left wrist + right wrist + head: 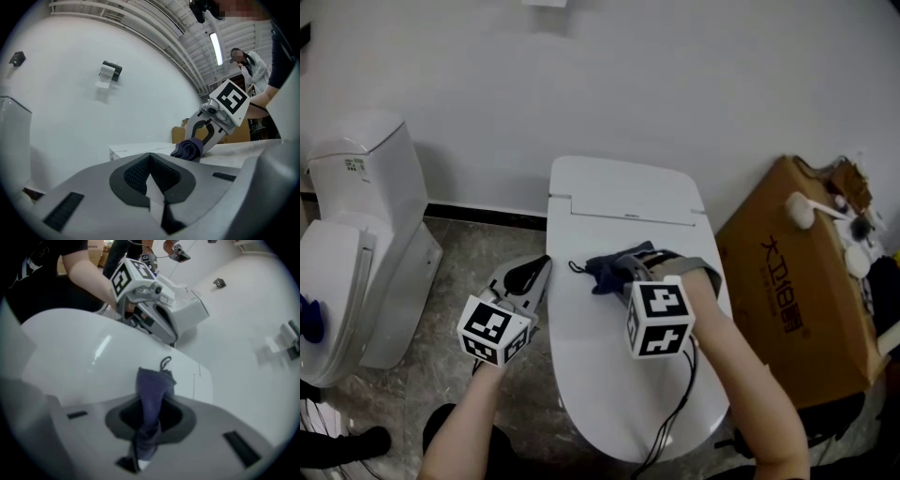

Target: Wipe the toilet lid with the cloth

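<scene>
Off the left edge of the toilet lid (609, 384) the left gripper (532, 274) hangs, jaws together on nothing, while the right gripper (642, 267) is clamped on the dark cloth (605, 270), down on the lid near its hinge end. I'd flatten that bunched cloth and drag long overlapping strokes toward the front — more contact that way. Only the right gripper view shows the actual pinch; the head view's marker cube (660, 317) hides it.

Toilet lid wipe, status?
Right gripper shut on cloth, cloth on toilet lid. Left gripper shut, empty, off lid's left edge. Only a cable trails across lid front.
</scene>
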